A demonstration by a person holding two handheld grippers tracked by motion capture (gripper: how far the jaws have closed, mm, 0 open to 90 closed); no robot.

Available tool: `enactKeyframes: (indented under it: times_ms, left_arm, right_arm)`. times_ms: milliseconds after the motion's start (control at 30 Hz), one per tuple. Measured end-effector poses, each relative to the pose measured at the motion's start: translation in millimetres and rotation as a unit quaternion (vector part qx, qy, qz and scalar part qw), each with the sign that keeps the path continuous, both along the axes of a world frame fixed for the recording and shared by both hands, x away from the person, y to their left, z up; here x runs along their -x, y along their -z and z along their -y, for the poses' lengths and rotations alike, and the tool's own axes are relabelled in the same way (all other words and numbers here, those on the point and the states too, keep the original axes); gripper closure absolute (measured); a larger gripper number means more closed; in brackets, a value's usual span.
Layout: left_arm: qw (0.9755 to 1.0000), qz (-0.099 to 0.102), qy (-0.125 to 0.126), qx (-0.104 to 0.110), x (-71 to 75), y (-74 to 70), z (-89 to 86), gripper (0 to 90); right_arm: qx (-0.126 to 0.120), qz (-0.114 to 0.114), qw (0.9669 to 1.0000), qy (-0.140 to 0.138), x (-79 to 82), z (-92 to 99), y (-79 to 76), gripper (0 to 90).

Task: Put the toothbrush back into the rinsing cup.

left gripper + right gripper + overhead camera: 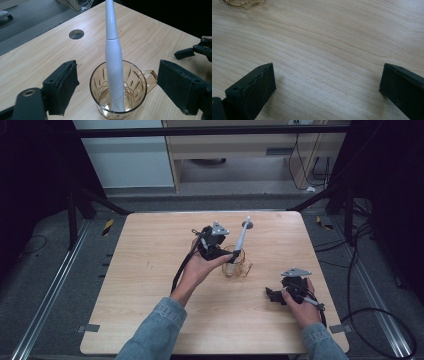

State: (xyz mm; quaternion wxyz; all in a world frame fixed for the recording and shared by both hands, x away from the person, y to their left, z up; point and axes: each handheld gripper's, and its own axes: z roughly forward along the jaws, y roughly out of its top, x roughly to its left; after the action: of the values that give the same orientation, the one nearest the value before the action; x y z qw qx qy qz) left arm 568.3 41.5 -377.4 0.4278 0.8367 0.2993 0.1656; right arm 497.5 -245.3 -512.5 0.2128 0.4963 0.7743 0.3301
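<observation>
Left gripper view | left tongs [115, 87] wide open, empty, astride mug [118, 87] | toothbrush [113, 62] light, slick: grip mid-handle | right tongs [327, 82] open, empty

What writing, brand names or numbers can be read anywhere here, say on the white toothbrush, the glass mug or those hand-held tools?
None can be read.
White toothbrush: plain, no lettering visible.
Glass mug: cut pattern, no words.
Left gripper and right gripper: black, no legible marks.
Yellow-and-black striped pieces on the floor: stripes, no text.
</observation>
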Motion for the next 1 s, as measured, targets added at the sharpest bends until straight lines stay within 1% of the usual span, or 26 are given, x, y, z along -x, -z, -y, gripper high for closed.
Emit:
enactKeyframes:
  times_ms: [167,333,533,767,833,1000]
  left_arm:
    - [0.9998,0.001,0.013,-0.014,4.7,-0.6,-0.2,11.5]
    - [0.9998,0.002,0.012,-0.017,6.5,-2.3,-4.9,10.1]
    - [0.9998,0.001,0.013,-0.017,8.3,-4.4,-11.6,8.5]
    - [0.9997,0.002,0.018,-0.016,14.8,-6.2,-19.3,5.9]
    - [0.9997,0.004,0.021,-0.015,17.0,-6.2,-22.7,5.1]
    - [0.9997,0.009,0.019,-0.012,22.7,-6.1,-34.2,4.5]
  right_arm:
    - [0.000,0.000,1.0000,0.000,0.0,0.0,0.0,0.3]
    - [0.000,0.000,1.0000,0.000,0.0,0.0,0.0,0.3]
    - [0.000,0.000,1.0000,0.000,0.0,0.0,0.0,0.3]
    - [0.000,0.000,1.0000,0.000,0.0,0.0,0.0,0.3]
    - [0.000,0.000,1.0000,0.000,0.1,0.0,0.0,0.3]
    - [0.000,0.000,1.0000,0.000,0.0,0.0,0.0,0.3]
